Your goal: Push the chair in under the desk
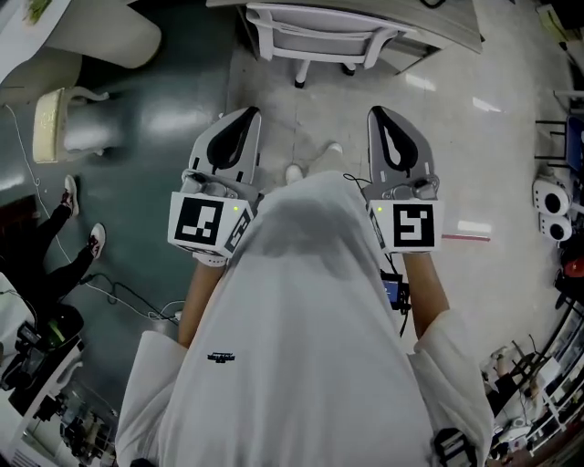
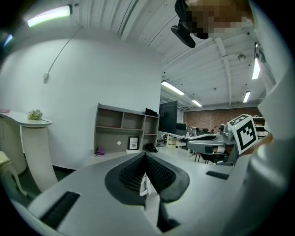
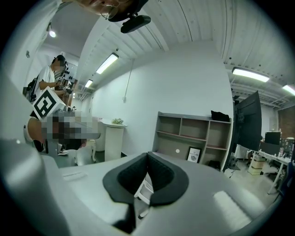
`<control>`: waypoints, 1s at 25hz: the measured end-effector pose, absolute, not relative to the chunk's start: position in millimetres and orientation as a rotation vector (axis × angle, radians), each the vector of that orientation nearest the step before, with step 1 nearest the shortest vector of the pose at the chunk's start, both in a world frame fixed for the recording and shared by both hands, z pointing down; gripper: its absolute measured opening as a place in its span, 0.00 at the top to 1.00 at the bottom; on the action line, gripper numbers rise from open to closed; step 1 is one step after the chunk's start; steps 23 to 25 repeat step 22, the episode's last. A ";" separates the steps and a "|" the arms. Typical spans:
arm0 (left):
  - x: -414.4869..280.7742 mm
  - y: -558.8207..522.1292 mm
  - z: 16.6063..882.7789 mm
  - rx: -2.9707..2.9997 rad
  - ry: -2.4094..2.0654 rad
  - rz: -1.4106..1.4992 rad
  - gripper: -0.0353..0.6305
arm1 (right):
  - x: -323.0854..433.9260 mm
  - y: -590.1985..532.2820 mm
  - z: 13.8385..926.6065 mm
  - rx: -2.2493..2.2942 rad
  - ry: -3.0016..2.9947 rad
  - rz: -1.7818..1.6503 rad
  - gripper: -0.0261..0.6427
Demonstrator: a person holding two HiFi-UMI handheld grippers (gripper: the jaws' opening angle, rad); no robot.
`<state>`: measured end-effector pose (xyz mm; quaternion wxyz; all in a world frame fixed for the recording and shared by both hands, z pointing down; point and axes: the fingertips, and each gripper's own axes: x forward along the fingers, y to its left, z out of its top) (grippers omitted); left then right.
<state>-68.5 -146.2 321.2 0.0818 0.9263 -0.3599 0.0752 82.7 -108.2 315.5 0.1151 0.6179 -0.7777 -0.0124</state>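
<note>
A white chair (image 1: 319, 36) stands at the top of the head view, its seat partly under the light desk (image 1: 447, 23) and its caster feet on the pale floor. Both grippers are held level in front of my chest, well short of the chair and touching nothing. My left gripper (image 1: 250, 115) is shut and empty, and so is my right gripper (image 1: 377, 113). In the left gripper view the jaws (image 2: 145, 156) meet, with a sliver of the chair (image 2: 144, 184) below them. The right gripper view shows its jaws (image 3: 147, 154) shut too, above the chair (image 3: 146, 186).
A white pedestal table (image 1: 100, 32) and a cream chair (image 1: 53, 123) stand at left on the dark floor. Another person's legs (image 1: 68, 223) and floor cables (image 1: 128, 296) lie lower left. Equipment (image 1: 552, 205) crowds the right edge. A grey shelf unit (image 2: 124, 131) lines the far wall.
</note>
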 end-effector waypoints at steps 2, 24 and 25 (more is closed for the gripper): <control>-65.3 -147.3 324.8 2.758 -1.072 0.211 0.94 | 86.0 -107.1 314.7 1.831 -2.263 -0.047 0.94; -63.3 -147.1 325.1 2.758 -1.021 0.222 0.94 | 74.5 -100.1 321.2 1.842 -2.237 -0.020 0.94; -63.3 -147.1 325.1 2.758 -1.021 0.222 0.94 | 74.5 -100.1 321.2 1.842 -2.237 -0.020 0.94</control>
